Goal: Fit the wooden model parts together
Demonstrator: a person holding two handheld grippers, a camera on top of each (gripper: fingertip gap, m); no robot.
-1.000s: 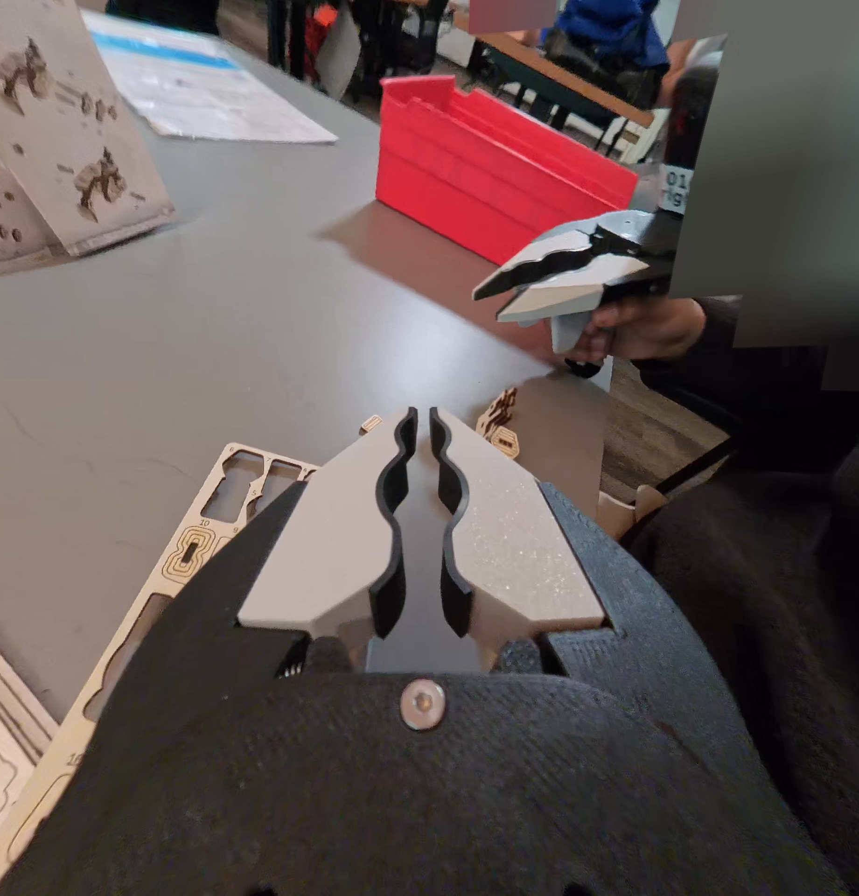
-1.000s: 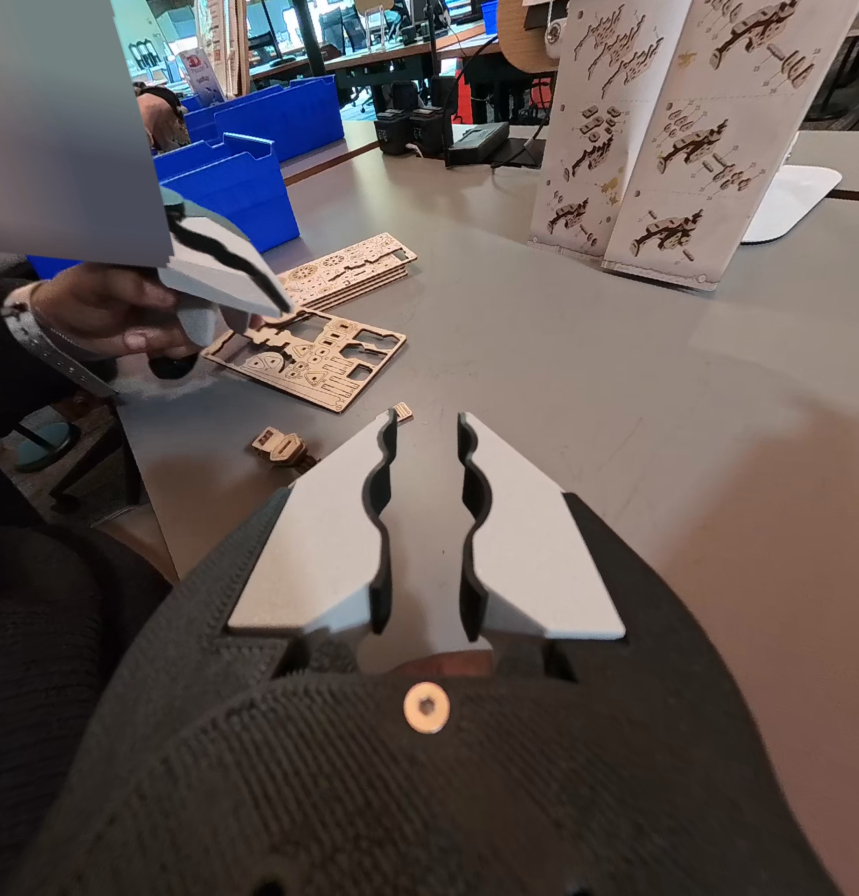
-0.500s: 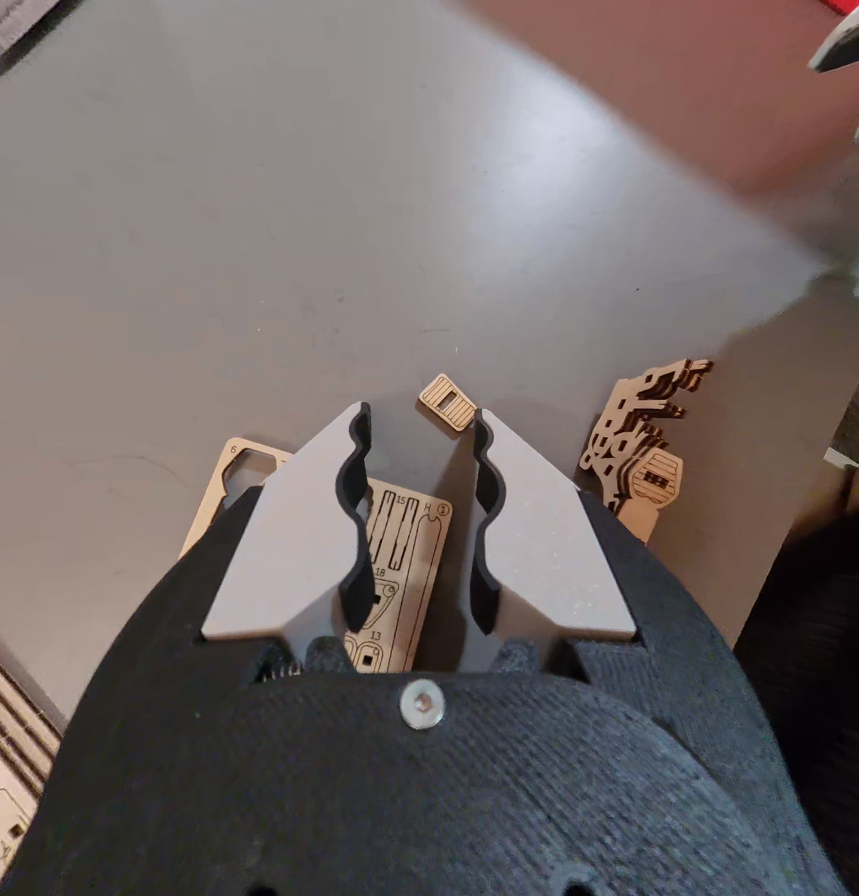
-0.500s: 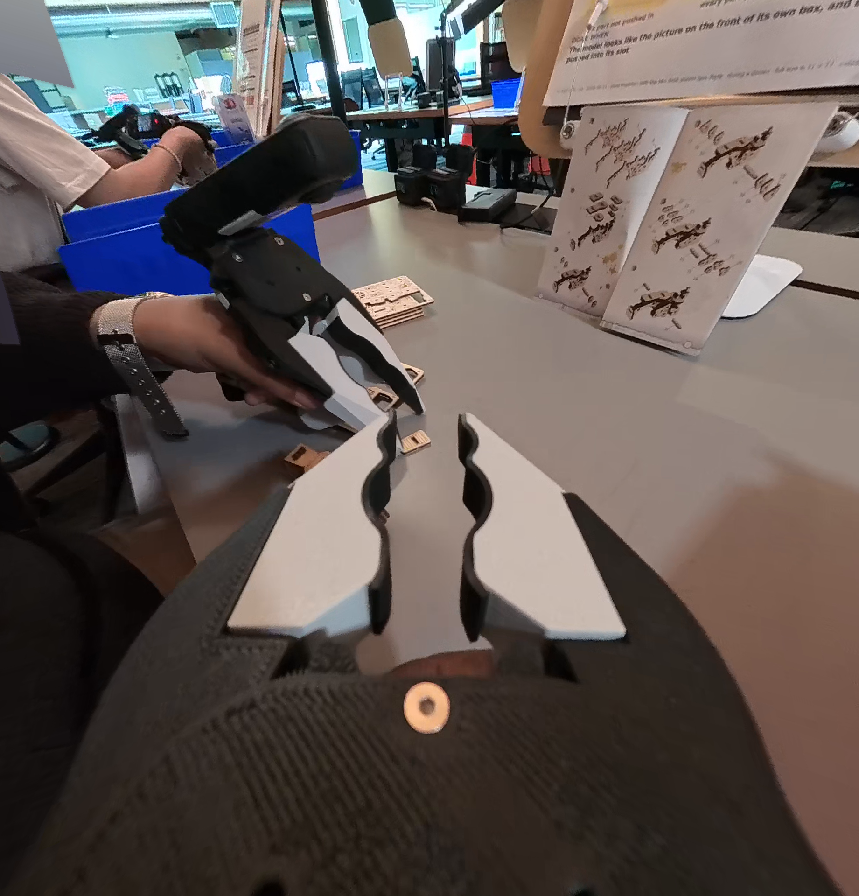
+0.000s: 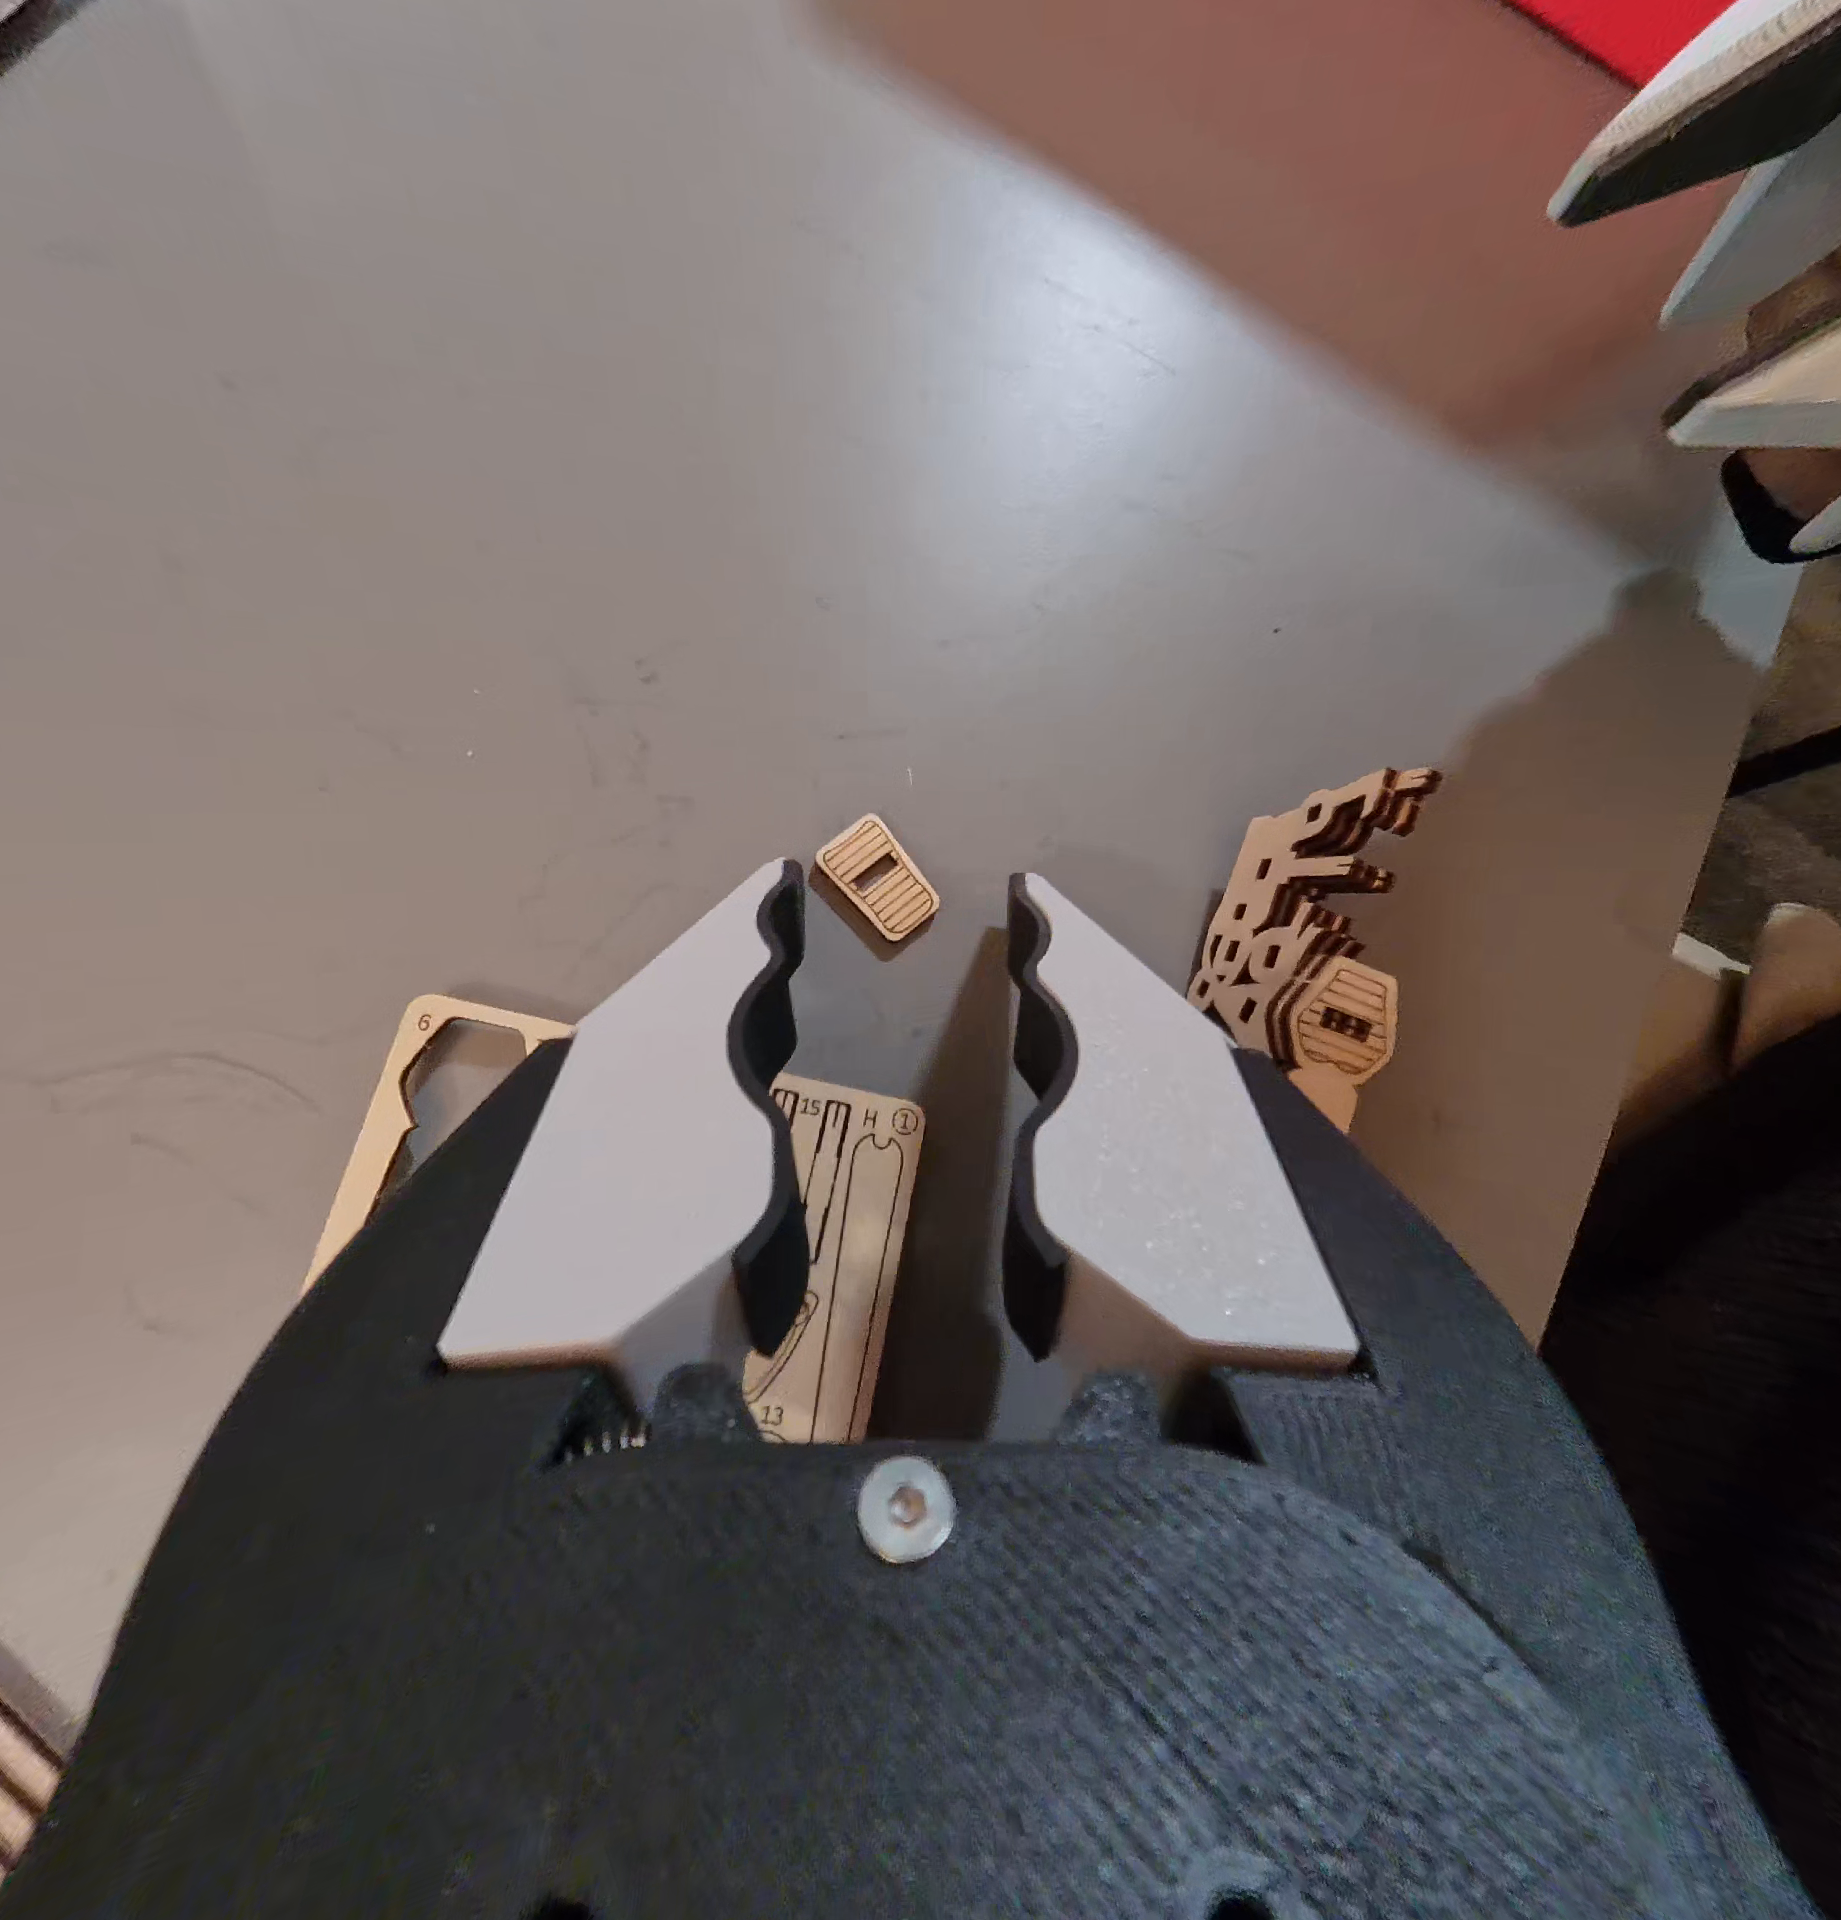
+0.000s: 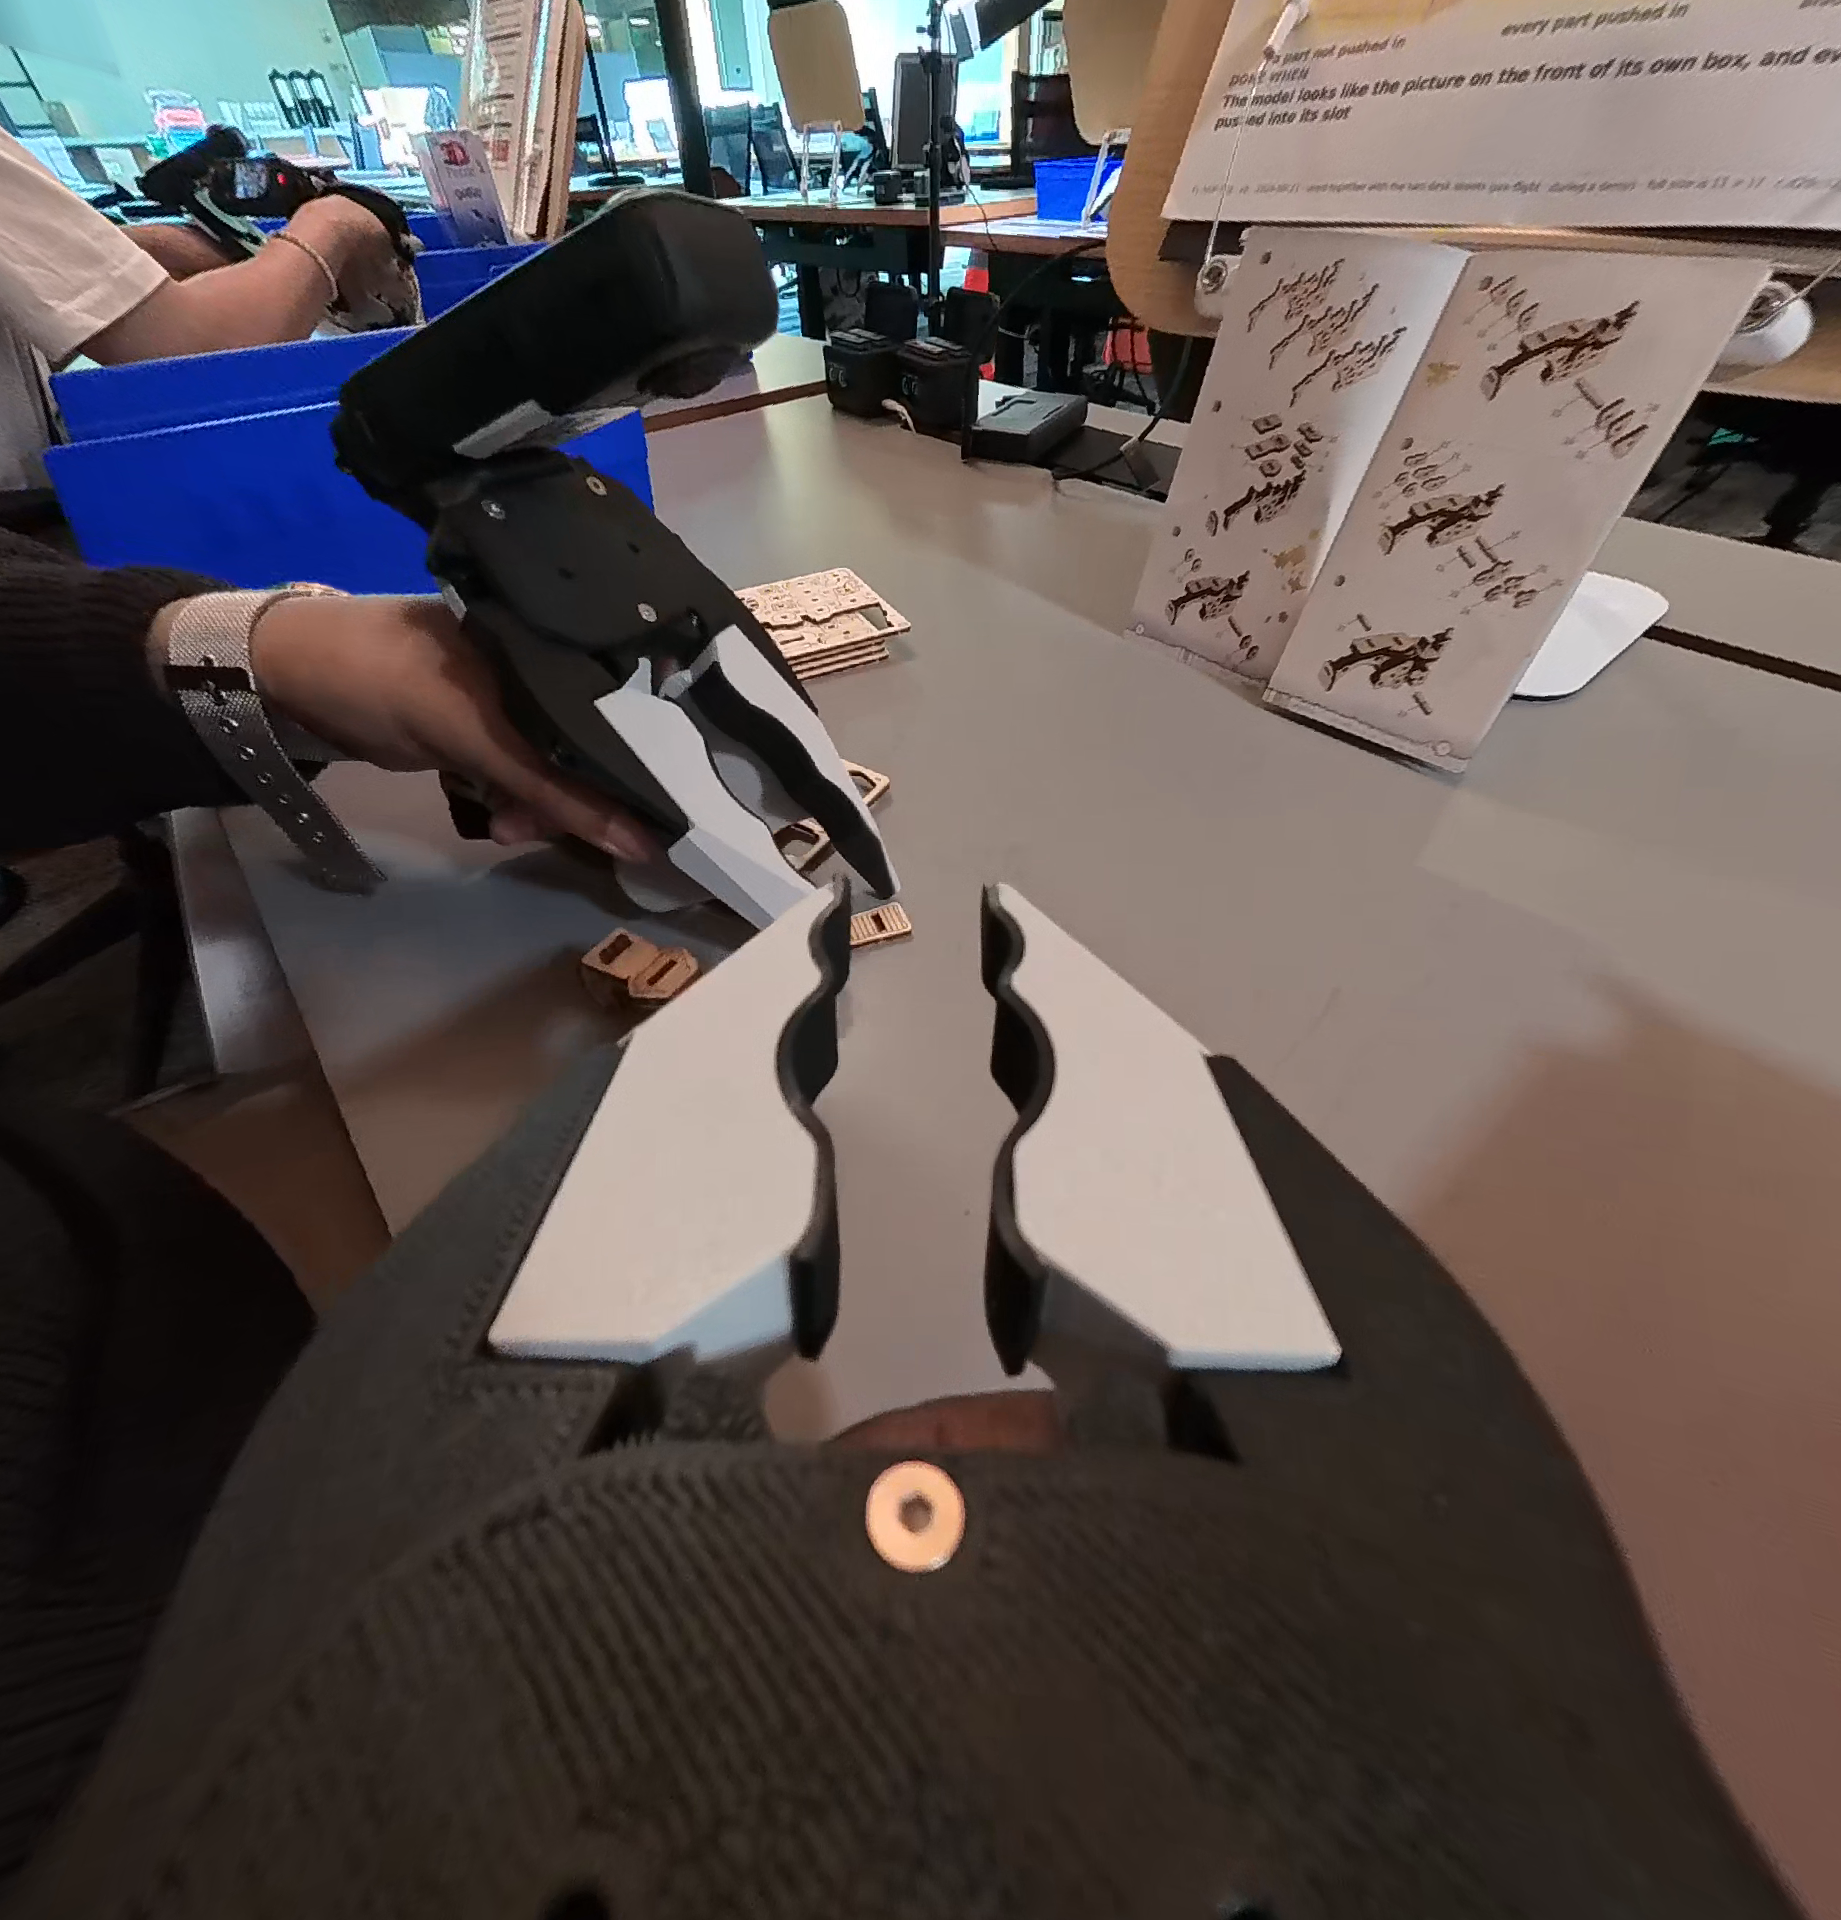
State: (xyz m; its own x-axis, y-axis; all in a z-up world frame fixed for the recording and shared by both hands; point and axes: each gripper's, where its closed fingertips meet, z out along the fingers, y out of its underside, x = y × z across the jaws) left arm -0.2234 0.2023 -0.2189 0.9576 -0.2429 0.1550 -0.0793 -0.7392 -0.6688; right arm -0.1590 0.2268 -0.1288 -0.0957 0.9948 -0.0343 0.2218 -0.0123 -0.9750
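Left gripper [image 5: 903,894], tilted steeply down over the grey bench [image 5: 480,468]: jaws spread wide, nothing between them. A small slotted wooden tile [image 5: 877,896] lies flat on the bench just ahead of the fingertips, nearer the left finger and not touching either. Beneath the gripper's left finger and body lies a laser-cut wooden parts sheet [image 5: 859,1226], one printed corner showing in the gap between the fingers. Beside the outer edge of the right finger rests a partly assembled wooden model piece [image 5: 1311,935] of stacked layers, close to the bench edge. The right gripper's fingers enter at the upper right corner of this view.

Right gripper [image 6: 914,902], held low and nearly level above the bench: jaws moderately parted, empty. Ahead and to its left, the left gripper [image 6: 854,868] points down with its tips at the tile [image 6: 881,923], a hand [image 6: 407,707] wrapped around its handle. The model piece [image 6: 641,964] lies left of the right gripper's left finger. Farther ahead lie a stack of parts sheets [image 6: 828,623], blue bins [image 6: 272,488], and, to the right, upright folded instruction sheets [image 6: 1415,499].
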